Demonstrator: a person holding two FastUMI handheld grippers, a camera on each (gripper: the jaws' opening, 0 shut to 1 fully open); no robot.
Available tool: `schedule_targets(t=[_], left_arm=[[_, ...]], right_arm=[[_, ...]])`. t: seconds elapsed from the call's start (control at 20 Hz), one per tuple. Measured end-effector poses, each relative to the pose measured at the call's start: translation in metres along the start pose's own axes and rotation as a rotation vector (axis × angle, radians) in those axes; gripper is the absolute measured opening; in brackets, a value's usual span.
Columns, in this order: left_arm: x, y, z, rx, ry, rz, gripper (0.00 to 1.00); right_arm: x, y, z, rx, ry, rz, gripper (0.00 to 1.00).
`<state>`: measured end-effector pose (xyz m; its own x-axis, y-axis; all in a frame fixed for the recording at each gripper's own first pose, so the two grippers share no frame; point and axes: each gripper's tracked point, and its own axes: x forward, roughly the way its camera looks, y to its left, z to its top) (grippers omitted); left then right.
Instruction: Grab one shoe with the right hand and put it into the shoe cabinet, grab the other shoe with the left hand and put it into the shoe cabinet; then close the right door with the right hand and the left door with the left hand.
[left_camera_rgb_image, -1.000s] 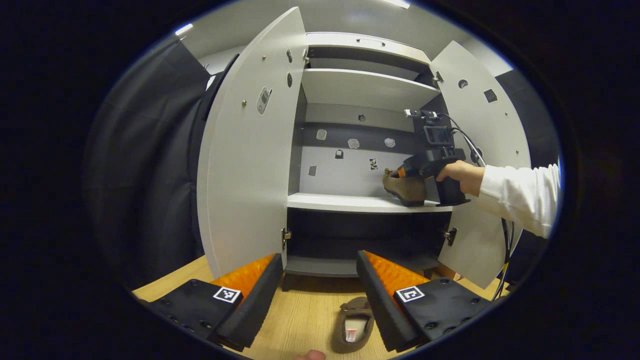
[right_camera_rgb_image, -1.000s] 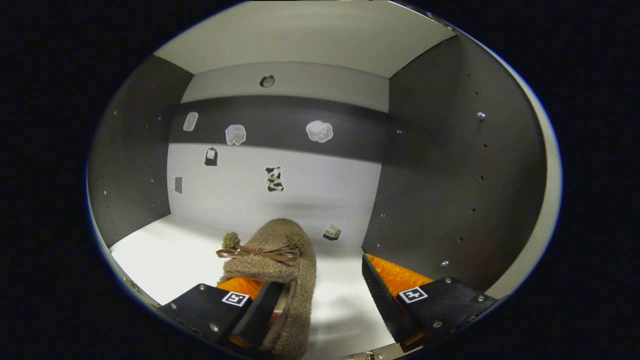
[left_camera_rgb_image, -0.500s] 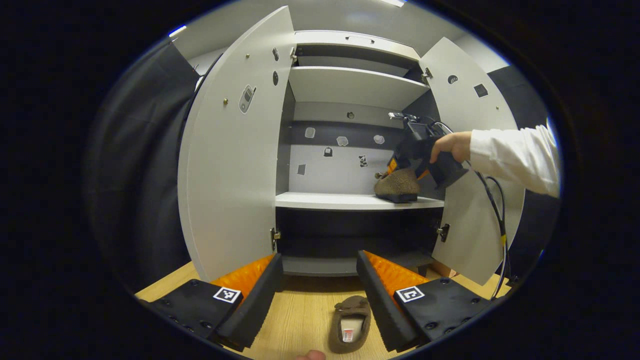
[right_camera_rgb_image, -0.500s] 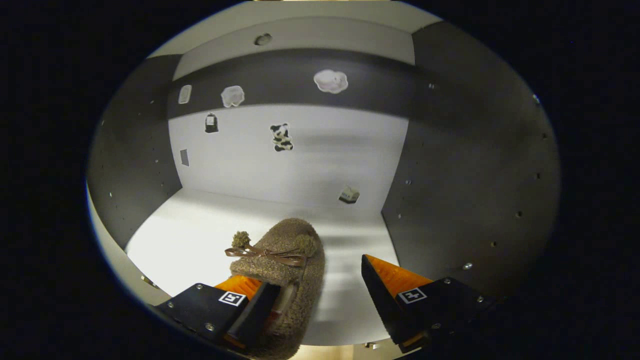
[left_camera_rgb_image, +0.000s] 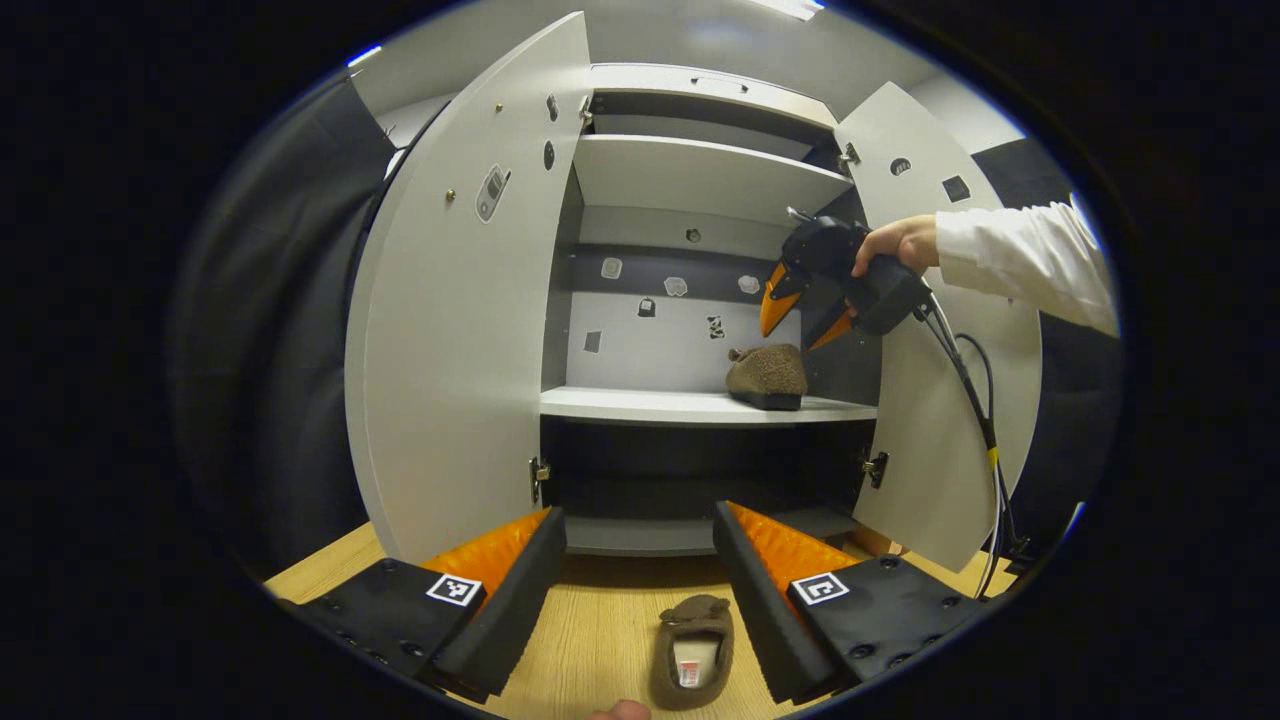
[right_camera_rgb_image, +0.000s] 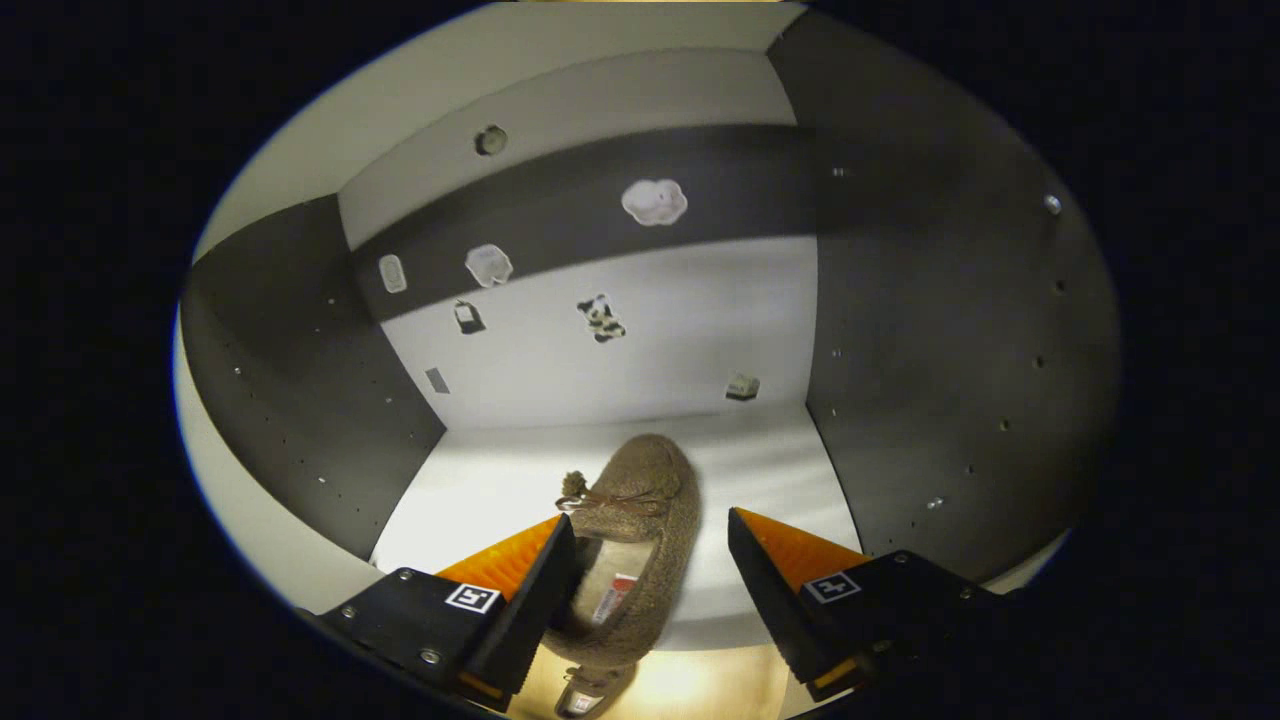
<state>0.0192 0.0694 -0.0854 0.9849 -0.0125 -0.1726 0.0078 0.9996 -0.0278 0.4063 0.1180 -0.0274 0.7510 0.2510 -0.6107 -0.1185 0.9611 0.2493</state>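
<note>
My right gripper (left_camera_rgb_image: 800, 312) hangs wide open and empty above the shoe (left_camera_rgb_image: 767, 374) on the shelf (left_camera_rgb_image: 650, 404), centre right of the left gripper view. My left gripper (left_camera_rgb_image: 632, 590), wide open and empty, should drop straight over the second shoe (left_camera_rgb_image: 692, 650) on the floor (left_camera_rgb_image: 600, 640), bottom centre, and pinch its rim.

No word, brand or number can be read. Each gripper body carries a small square black-and-white marker tag (left_camera_rgb_image: 453, 589) (a coded pattern, not lettering). The slipper on the floor (left_camera_rgb_image: 692, 650) has an insole label (left_camera_rgb_image: 688, 672) too small to make out.
</note>
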Motion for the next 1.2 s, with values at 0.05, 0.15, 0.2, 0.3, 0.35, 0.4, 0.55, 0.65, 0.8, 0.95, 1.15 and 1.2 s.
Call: schedule_targets(t=[0.05, 0.15, 0.2, 0.3, 0.35, 0.4, 0.55, 0.65, 0.8, 0.95, 1.15, 1.2], left_arm=[[0.000, 0.001, 0.002, 0.007, -0.004, 0.001, 0.97], [0.001, 0.001, 0.007, 0.008, -0.017, 0.000, 0.94], [0.000, 0.000, 0.008, 0.004, -0.021, -0.002, 0.94], [-0.003, -0.002, 0.011, -0.004, -0.028, -0.003, 0.97], [-0.003, -0.003, 0.011, -0.007, -0.028, -0.002, 0.97], [-0.004, -0.005, 0.009, -0.011, -0.024, -0.005, 0.97], [-0.008, -0.013, 0.001, -0.030, 0.006, -0.024, 0.97], [-0.012, -0.020, -0.006, -0.034, 0.029, -0.032, 0.99], [-0.019, -0.026, -0.019, -0.013, 0.062, -0.031, 0.96], [-0.028, -0.028, -0.037, -0.008, 0.110, -0.025, 0.97], [-0.034, -0.028, -0.071, 0.007, 0.205, -0.035, 0.97], [-0.032, -0.029, -0.081, 0.020, 0.231, -0.050, 0.97]], right_arm=[[-0.013, 0.012, 0.005, -0.005, -0.047, 0.024, 0.94], [-0.040, 0.031, 0.011, -0.029, -0.145, 0.058, 0.94], [-0.055, 0.038, 0.011, -0.055, -0.190, 0.065, 0.94], [-0.088, 0.047, 0.007, -0.114, -0.286, 0.072, 0.94], [-0.104, 0.050, 0.002, -0.152, -0.331, 0.070, 0.94], [-0.121, 0.045, -0.008, -0.197, -0.365, 0.046, 0.94], [-0.169, 0.035, -0.041, -0.267, -0.466, -0.009, 0.94], [-0.192, 0.030, -0.071, -0.263, -0.481, -0.002, 0.95], [-0.218, 0.010, -0.110, -0.254, -0.505, -0.020, 0.95], [-0.237, -0.012, -0.149, -0.284, -0.515, -0.076, 0.95], [-0.264, -0.033, -0.187, -0.216, -0.529, -0.096, 0.95], [-0.271, -0.038, -0.194, -0.200, -0.545, -0.097, 0.95]])
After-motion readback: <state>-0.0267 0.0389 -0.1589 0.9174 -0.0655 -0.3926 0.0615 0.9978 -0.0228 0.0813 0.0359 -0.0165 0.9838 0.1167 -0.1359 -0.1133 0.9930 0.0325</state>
